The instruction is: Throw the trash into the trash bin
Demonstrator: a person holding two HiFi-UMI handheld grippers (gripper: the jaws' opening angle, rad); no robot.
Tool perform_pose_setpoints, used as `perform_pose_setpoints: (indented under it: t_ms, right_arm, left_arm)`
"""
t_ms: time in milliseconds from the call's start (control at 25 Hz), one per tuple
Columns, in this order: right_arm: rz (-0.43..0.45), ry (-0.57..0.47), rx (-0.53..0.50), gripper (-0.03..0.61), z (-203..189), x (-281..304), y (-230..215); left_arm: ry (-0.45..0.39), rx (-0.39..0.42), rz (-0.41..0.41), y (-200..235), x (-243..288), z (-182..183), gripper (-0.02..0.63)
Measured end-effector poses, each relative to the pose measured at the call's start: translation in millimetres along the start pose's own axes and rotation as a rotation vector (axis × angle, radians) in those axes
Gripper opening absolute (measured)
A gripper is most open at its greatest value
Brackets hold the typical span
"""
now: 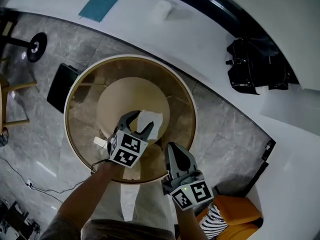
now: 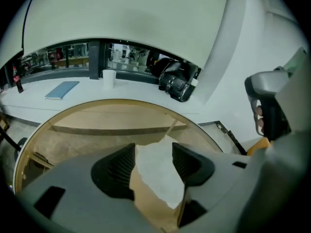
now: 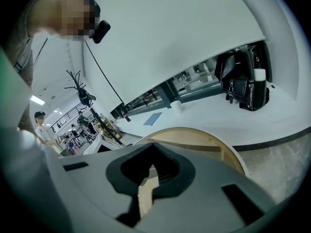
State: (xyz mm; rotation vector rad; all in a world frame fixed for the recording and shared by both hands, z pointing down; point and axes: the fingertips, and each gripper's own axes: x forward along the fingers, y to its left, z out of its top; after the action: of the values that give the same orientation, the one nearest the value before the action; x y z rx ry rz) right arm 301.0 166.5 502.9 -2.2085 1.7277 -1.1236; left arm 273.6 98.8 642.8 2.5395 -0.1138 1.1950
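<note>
Left claw (image 1: 143,119), head view: jaws well apart, pads pressing on nothing. I hold it angled down over a large round tan-rimmed unit (image 1: 75,89), brownish and see-through inside; bin or table, I cannot tell. One crumpled white paper scrap (image 1: 153,120), the trash, lies loose inside that rim, just past my left tips. Right claw (image 1: 173,149): beside the left one and nearer my body, over the near rim, jaws together, nothing in them. Beyond both claws is a curved white counter (image 1: 200,39) bearing a flat teal folder (image 1: 101,3), a white cup (image 1: 162,7) and a black bag (image 1: 255,64).

Left gripper view: left claw (image 2: 153,149) wide; paper scrap (image 2: 158,176) shows in the gap below the pads, not squeezed. Tan rim (image 2: 116,101) ahead. Folder (image 2: 61,89), cup (image 2: 108,76) and bag (image 2: 177,84) farther ahead.

Right gripper view: right claw (image 3: 153,149) with tips met, empty. Tan rim (image 3: 214,141) ahead, bag (image 3: 243,81) beyond on the right.
</note>
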Motion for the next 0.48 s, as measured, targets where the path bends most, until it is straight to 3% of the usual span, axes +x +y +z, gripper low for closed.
perform_pose_setpoints:
  t_ms: [200, 480]
  right_arm:
    - [-0.005, 0.021, 0.021, 0.018, -24, -5, -6]
    - [-0.023, 0.043, 0.032, 0.018, -38, -16, -14]
  left_arm:
    - [0.015, 0.106, 0.012, -23, 15, -26, 0.268]
    - [0.062, 0.144, 0.007, -35, 24, -46, 0.276]
